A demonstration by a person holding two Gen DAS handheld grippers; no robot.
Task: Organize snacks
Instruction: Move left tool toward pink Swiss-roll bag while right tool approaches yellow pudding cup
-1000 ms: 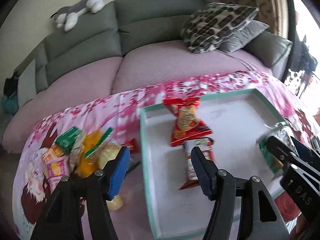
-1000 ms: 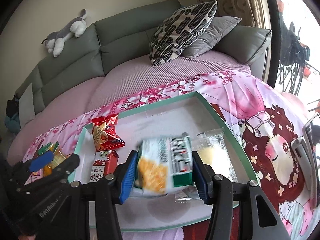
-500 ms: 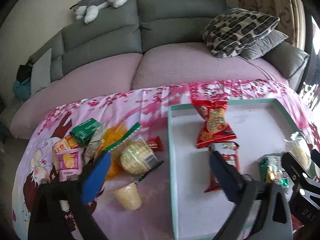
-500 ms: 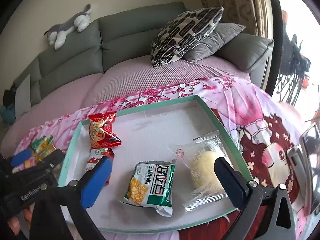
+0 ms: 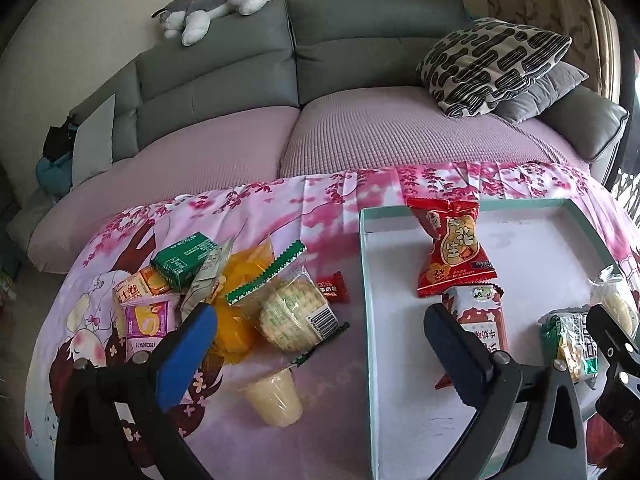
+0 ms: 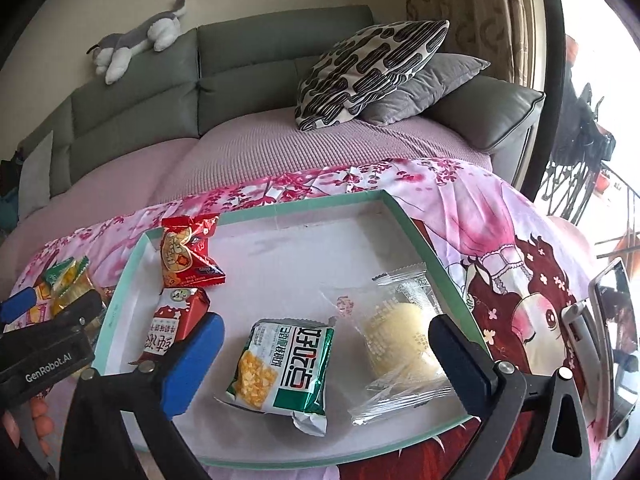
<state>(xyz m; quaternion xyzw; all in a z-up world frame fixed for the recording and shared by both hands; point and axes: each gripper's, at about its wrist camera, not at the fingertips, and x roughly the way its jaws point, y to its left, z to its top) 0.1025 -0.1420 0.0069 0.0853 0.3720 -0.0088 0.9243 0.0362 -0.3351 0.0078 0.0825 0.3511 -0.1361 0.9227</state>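
A white tray with a teal rim [image 6: 304,204] lies on the pink cloth. In it are a red peanut bag [image 6: 188,252], a red-and-white milk pack [image 6: 176,320], a green cracker pack [image 6: 284,368] and a clear-wrapped cake [image 6: 400,340]. My right gripper [image 6: 326,352] is open above the tray's near side; the green pack lies flat between its fingers, untouched. My left gripper [image 5: 320,344] is open wide, straddling the tray's left rim [image 5: 364,280]. Left of it lies a loose snack pile: a wrapped round cake [image 5: 296,316], an orange bag [image 5: 240,280], a green box [image 5: 184,260] and a jelly cup [image 5: 274,400].
A grey sofa [image 5: 360,40] with a mauve cover stands behind the table, with patterned cushions [image 5: 492,64] and a plush toy [image 5: 212,4] on it. A device on a stand [image 6: 612,340] sits at the table's right edge. A small red candy [image 5: 332,286] lies by the tray.
The right gripper opened and let go of the green cracker pack, which now lies in the tray. The left gripper opened wide and swung left, bringing the loose snack pile into view.
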